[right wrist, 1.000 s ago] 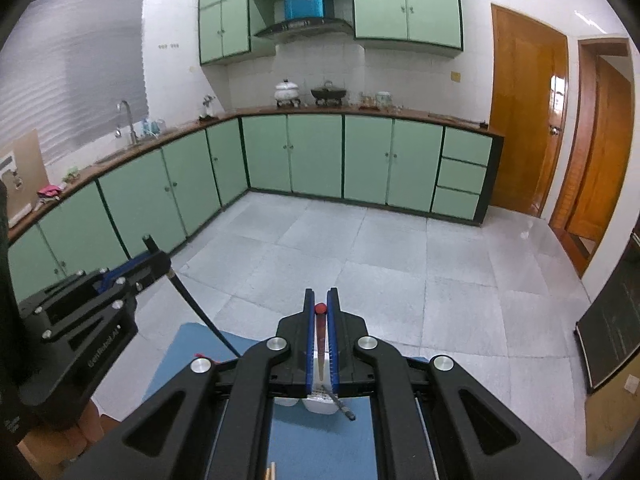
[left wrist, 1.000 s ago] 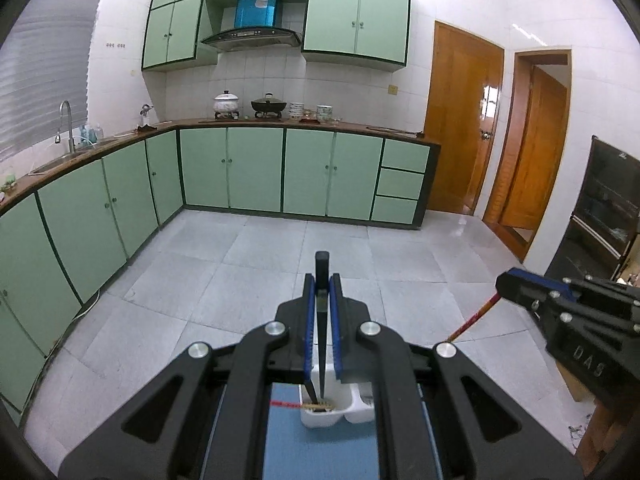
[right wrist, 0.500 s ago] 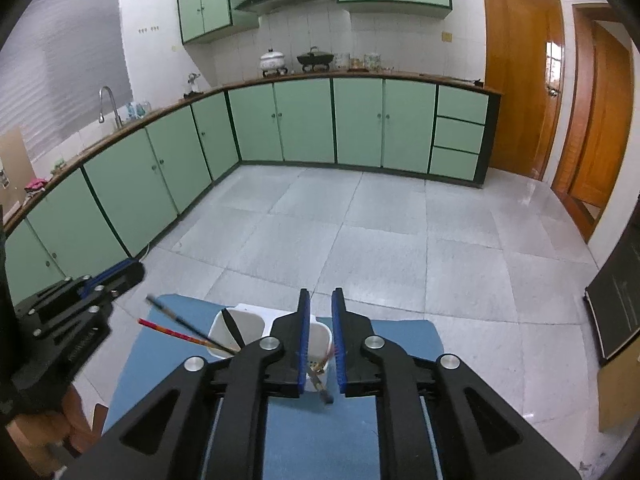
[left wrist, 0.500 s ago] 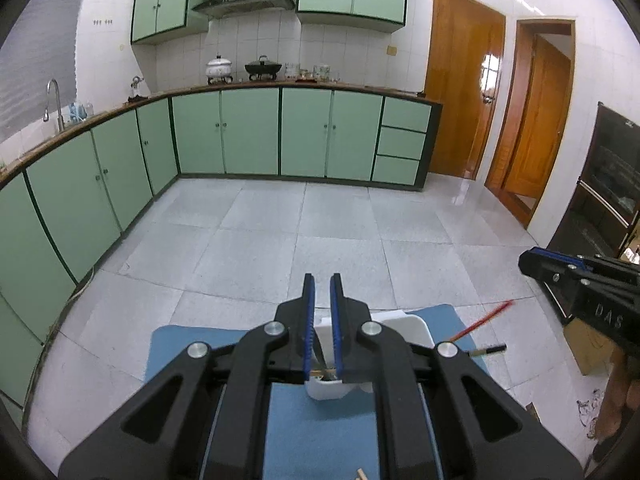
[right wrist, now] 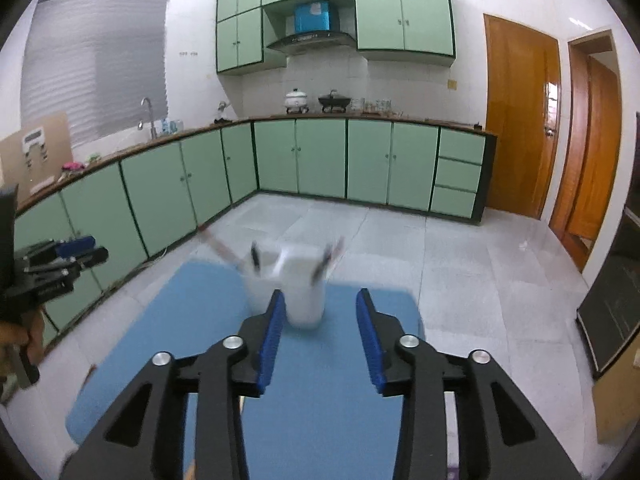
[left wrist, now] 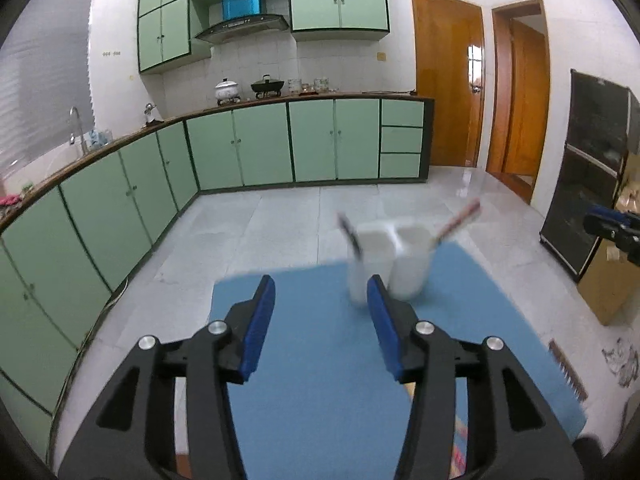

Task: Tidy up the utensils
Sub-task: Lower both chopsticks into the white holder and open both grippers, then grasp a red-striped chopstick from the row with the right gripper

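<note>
Utensils stand in a white two-cup holder [left wrist: 390,262] on a blue mat [left wrist: 320,380] that covers the tabletop. Everything near is motion-blurred.

Left wrist view, left to right: green base cabinets [left wrist: 100,216] run from 9 o'clock round to 1 o'clock. Left tool [left wrist: 321,300] at 6 o'clock, blue pads [left wrist: 256,332] spread apart and opening, nothing between them; only bare mat shows in the gap. Holder sits just past the right pad, toward 1 o'clock. A dark-handled utensil [left wrist: 349,234] leans out of the left cup toward 11 o'clock. A red-brown chopstick [left wrist: 460,220] leans out of the right cup toward 2 o'clock. Wooden doors [left wrist: 448,96] at 1 to 2 o'clock. Right tool [left wrist: 612,228] shows at the 3 o'clock edge, well apart from the holder.

Right wrist view, left to right: left tool [right wrist: 60,264] at 9 o'clock, a hand [right wrist: 20,340] under it. Red chopstick [right wrist: 218,246] leans from the holder's [right wrist: 304,280] left cup toward 10 o'clock, a dark utensil [right wrist: 255,258] beside it. More blurred utensils [right wrist: 330,258] lean from the right cup; type unclear. Right tool [right wrist: 320,304] at 6 o'clock, pads parted and opening, holding nothing; holder stands beyond the left pad's tip, whether touching I cannot tell.
</note>
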